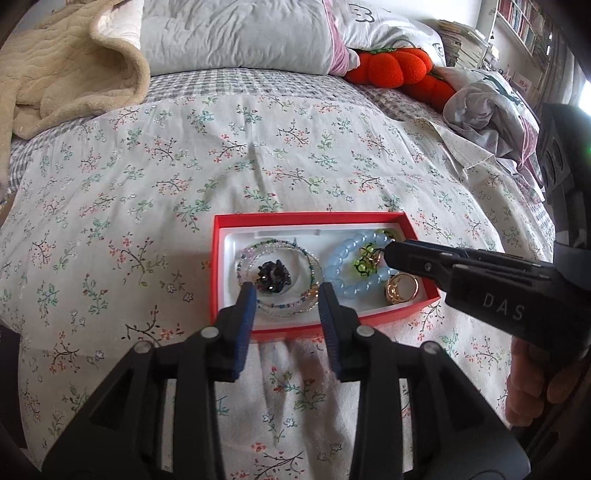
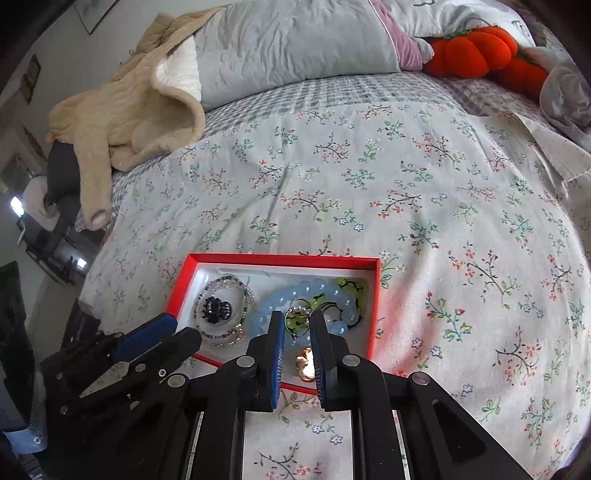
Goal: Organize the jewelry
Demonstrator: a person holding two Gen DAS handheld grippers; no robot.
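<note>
A red box [image 1: 218, 266] [image 2: 375, 295] with a white liner lies on the floral bedspread. It holds a thin beaded necklace [image 1: 295, 308] [image 2: 225, 338] coiled around a black hair clip [image 1: 272, 277] [image 2: 217, 308], a pale blue bead bracelet [image 1: 343, 258] [image 2: 306, 288], green and black pieces [image 1: 364, 264] [image 2: 347, 286] and a gold ring [image 1: 402, 290] [image 2: 306, 363]. My left gripper [image 1: 288, 291] is open, its tips over the box's near left side above the necklace. My right gripper [image 2: 297, 319] is open with a narrow gap, tips over the blue bracelet; it also shows in the left wrist view [image 1: 391, 253].
At the head of the bed lie a beige fleece garment [image 1: 62, 70] [image 2: 129, 110], grey pillows [image 1: 236, 33] [image 2: 295, 40] and an orange pumpkin plush [image 1: 391, 66] [image 2: 476, 48]. Crumpled grey bedding [image 1: 480, 103] sits at the right. The floral bedspread [image 1: 258, 158] stretches beyond the box.
</note>
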